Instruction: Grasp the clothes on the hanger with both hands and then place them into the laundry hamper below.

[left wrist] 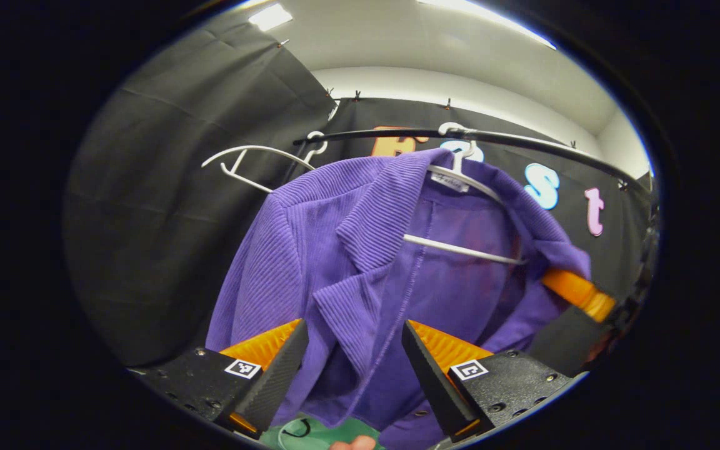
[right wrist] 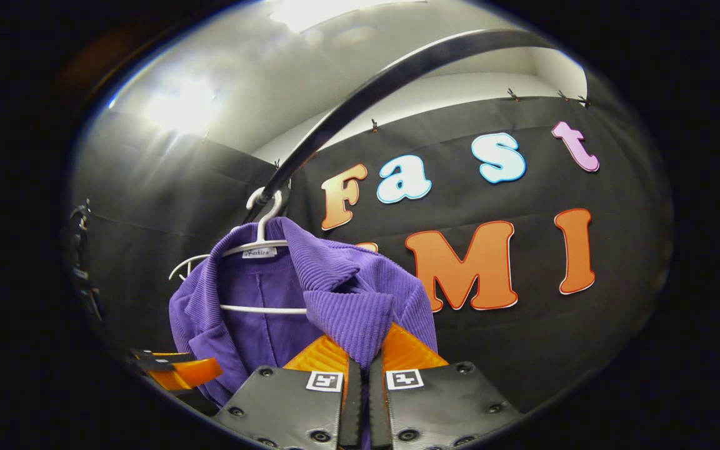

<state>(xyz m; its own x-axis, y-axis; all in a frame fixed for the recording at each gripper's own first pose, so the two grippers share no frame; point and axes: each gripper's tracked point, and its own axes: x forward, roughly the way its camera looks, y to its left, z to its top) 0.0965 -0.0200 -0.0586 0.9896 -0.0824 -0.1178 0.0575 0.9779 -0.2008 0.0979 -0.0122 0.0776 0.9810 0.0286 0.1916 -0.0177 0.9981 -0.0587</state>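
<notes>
A purple corduroy jacket (left wrist: 347,250) hangs on a white hanger (left wrist: 460,178) from a black rail (left wrist: 522,142). My left gripper (left wrist: 354,369) is open, its fingers standing on either side of the jacket's front lapel edge without pressing on it. In the right gripper view the jacket (right wrist: 260,312) hangs from the hanger (right wrist: 265,215), and my right gripper (right wrist: 363,365) is shut on a fold of its front lapel. The right gripper (left wrist: 575,294) also appears at the jacket's far side in the left gripper view. The left gripper (right wrist: 175,370) appears low beside the jacket in the right gripper view.
An empty white hanger (left wrist: 250,164) hangs on the rail to the left of the jacket. The rail (right wrist: 391,78) curves overhead. Something green (left wrist: 316,432) lies below the jacket's hem, with a fingertip (left wrist: 350,444) at the bottom edge. Black cloth walls surround the booth.
</notes>
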